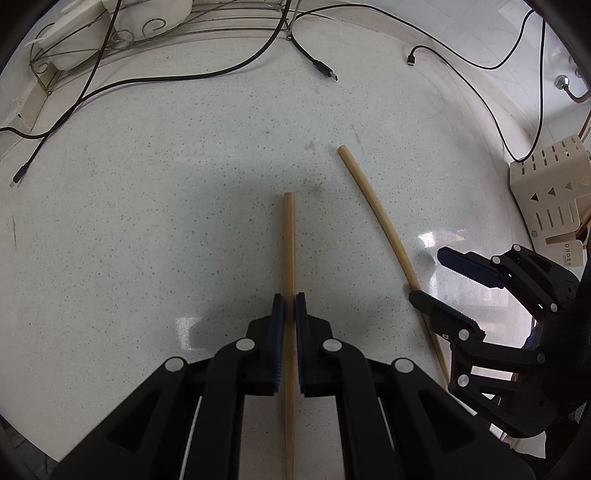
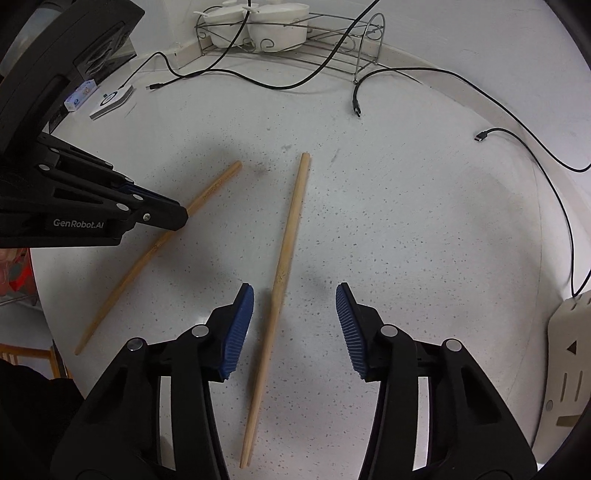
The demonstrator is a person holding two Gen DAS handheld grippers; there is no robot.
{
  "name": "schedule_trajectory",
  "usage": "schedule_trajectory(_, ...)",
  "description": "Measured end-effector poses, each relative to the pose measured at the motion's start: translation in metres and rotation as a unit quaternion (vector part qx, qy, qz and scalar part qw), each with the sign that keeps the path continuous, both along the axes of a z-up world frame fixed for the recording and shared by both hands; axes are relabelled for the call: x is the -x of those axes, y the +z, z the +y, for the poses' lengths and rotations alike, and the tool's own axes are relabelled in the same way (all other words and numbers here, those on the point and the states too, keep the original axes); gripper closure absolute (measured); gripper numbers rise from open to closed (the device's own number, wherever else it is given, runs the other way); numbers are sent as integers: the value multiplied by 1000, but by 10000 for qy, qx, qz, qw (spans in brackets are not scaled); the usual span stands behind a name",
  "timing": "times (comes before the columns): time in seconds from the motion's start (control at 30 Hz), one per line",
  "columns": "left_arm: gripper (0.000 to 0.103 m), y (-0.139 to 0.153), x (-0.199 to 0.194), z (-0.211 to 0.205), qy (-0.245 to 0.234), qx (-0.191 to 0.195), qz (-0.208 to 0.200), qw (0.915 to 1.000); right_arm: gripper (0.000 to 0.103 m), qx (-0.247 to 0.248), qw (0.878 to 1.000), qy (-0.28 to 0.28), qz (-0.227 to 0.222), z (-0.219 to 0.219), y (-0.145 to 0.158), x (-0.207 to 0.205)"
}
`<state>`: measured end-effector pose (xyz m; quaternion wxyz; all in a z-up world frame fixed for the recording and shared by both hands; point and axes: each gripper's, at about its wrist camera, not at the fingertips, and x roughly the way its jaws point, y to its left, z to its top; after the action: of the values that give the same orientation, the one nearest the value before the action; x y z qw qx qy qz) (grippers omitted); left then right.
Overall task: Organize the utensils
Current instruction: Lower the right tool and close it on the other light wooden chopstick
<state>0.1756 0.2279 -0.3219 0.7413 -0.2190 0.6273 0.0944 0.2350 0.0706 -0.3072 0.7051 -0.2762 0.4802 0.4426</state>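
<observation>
Two wooden chopsticks lie on the white speckled counter. My left gripper [image 1: 289, 301] is shut on the left chopstick [image 1: 289, 240], which runs straight away between its blue pads; from the right wrist view this chopstick [image 2: 214, 190] slants left with the left gripper [image 2: 183, 214] on it. My right gripper [image 2: 294, 295] is open, straddling the right chopstick [image 2: 286, 243] low over the counter, its left pad [image 2: 238, 325] closer to the stick. In the left wrist view the right gripper [image 1: 428, 275] shows open around that chopstick [image 1: 373, 206].
A wire rack [image 2: 295, 35] with white ceramic bowls [image 2: 277, 22] stands at the back. Black USB cables [image 2: 356, 107] trail across the far counter. A cream slotted utensil holder [image 1: 546, 195] lies at the right edge. A small white box [image 2: 110, 101] sits far left.
</observation>
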Motion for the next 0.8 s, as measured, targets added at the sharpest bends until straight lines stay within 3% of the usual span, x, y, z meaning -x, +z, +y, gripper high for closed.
schedule_trajectory(0.2,96,-1,-6,-6,37,-15,43,10000,70,227,9997,-19,-33,6,-5,0)
schedule_trajectory(0.27,90,-1,-8,-7,-9,26,50,10000,79,270,9996,25,-44,8,-5,1)
schedule_trajectory(0.3,85,-1,-9,-9,-36,46,52,10000,83,291,9996,19,-54,9,-5,0)
schedule_trajectory(0.37,64,0,-12,-14,-74,-72,108,9999,97,332,9994,-41,-51,10,-5,-3)
schedule_trajectory(0.4,44,-1,-12,-15,-69,-252,222,9994,97,332,9994,-56,-27,10,-5,-4)
schedule_trajectory(0.57,43,-1,-9,-18,26,-385,263,9989,97,227,9996,-165,78,5,-5,-6)
schedule_trajectory(0.8,61,0,-7,-26,-211,-746,400,9962,97,-146,9976,-563,364,-12,1,-17)
